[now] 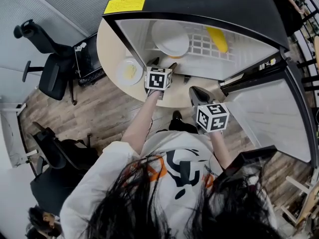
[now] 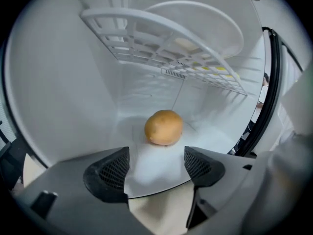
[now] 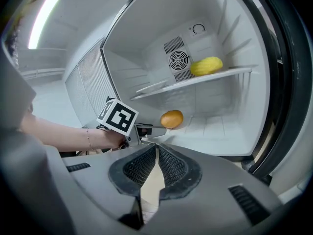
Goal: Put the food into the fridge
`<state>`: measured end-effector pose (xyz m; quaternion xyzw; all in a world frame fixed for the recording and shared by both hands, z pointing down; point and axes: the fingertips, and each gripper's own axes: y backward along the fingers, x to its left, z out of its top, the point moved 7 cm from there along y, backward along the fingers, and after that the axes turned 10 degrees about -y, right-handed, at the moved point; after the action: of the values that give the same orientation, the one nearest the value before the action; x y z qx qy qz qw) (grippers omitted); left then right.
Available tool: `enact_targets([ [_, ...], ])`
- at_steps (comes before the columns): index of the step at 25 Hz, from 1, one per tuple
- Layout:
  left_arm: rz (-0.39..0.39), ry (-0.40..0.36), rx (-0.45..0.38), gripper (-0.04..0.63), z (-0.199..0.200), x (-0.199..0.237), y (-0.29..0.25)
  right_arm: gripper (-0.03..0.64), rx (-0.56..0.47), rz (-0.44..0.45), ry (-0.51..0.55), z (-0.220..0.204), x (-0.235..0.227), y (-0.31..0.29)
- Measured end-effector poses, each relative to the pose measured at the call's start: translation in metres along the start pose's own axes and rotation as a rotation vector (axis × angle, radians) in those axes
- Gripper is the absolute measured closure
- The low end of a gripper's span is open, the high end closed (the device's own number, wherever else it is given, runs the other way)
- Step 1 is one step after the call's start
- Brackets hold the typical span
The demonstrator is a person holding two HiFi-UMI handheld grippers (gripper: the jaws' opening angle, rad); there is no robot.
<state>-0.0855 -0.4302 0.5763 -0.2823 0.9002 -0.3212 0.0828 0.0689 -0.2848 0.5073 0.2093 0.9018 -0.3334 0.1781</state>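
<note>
The jaws of the left gripper (image 2: 155,166) stood wide apart with nothing between them, at the front edge of the fridge (image 2: 58,82) floor. The potato (image 2: 164,127) lay on that floor just beyond the jaws, clear of both pads and under the fridge's wire shelf (image 2: 146,33). The right gripper (image 3: 156,166) had its jaws together on nothing and hung outside the fridge, in front of its open doorway. On the shelf lay a yellow fruit (image 3: 206,65), toward the fridge's back wall, and a white plate (image 1: 170,38). A second plate (image 1: 129,71) with yellow food sat on the round table (image 1: 110,44) beside the fridge, to its left in the head view
</note>
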Motion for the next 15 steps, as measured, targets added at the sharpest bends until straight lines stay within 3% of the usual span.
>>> enact_targets([
  [15, -0.015, -0.036, -0.173, 0.257, 0.012, -0.018, 0.068, 0.586, -0.011, 0.038, 0.021, -0.011, 0.026, 0.012],
])
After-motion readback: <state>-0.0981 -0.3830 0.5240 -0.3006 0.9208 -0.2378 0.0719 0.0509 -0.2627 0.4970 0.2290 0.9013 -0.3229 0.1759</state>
